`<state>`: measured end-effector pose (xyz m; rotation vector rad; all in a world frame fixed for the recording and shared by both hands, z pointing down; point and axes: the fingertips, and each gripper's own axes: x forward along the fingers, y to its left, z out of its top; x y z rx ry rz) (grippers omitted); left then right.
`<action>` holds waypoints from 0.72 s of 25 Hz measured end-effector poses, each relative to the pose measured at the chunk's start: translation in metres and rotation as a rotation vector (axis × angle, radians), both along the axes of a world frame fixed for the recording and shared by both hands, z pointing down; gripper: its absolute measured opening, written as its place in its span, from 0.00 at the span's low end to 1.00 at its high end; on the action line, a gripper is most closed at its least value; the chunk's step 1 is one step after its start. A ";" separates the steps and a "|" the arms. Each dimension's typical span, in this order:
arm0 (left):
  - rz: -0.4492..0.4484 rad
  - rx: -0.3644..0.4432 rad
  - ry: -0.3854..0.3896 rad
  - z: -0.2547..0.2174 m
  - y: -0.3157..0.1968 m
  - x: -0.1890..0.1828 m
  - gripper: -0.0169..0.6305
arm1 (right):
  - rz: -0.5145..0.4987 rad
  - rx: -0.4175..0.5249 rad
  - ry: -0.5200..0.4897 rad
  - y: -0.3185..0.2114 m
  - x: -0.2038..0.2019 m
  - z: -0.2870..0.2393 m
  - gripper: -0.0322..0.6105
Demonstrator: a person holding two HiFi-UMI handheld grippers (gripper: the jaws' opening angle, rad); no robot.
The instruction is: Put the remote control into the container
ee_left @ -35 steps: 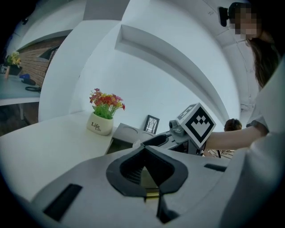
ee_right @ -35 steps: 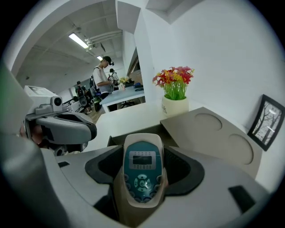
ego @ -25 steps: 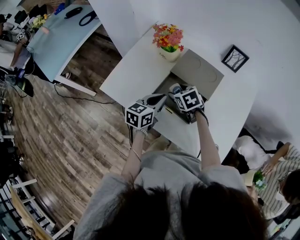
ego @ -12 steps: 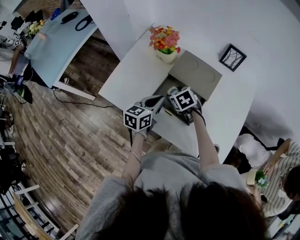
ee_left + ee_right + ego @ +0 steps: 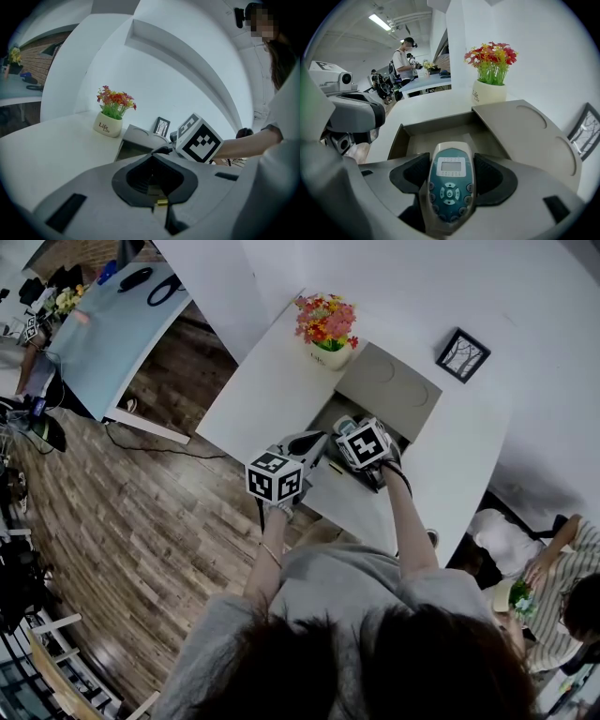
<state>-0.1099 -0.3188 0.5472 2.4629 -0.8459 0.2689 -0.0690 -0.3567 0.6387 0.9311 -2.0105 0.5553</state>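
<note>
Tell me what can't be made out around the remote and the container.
Remote control: mostly hidden under the right gripper in the head view.
Container: near floor hidden by the remote control, right gripper view.
Picture frame: cut off by the right gripper view's edge.
Flowerpot lettering: too small, head view.

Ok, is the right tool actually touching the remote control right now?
Touching. The right gripper view shows the remote control clamped in the right tool, both dark pads pressed against its sides.
</note>
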 end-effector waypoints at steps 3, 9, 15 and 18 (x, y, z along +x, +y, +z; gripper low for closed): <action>0.001 0.003 0.000 -0.002 0.000 -0.001 0.03 | 0.004 0.004 -0.014 0.001 -0.002 0.000 0.50; 0.008 0.005 0.007 -0.006 0.002 0.003 0.03 | 0.041 0.022 -0.041 0.004 -0.001 -0.006 0.53; 0.006 0.017 0.007 -0.010 0.004 0.003 0.03 | 0.080 0.079 -0.093 0.005 0.008 -0.028 0.53; 0.001 0.029 0.013 -0.013 0.004 0.004 0.03 | 0.103 0.104 -0.135 0.007 0.013 -0.041 0.53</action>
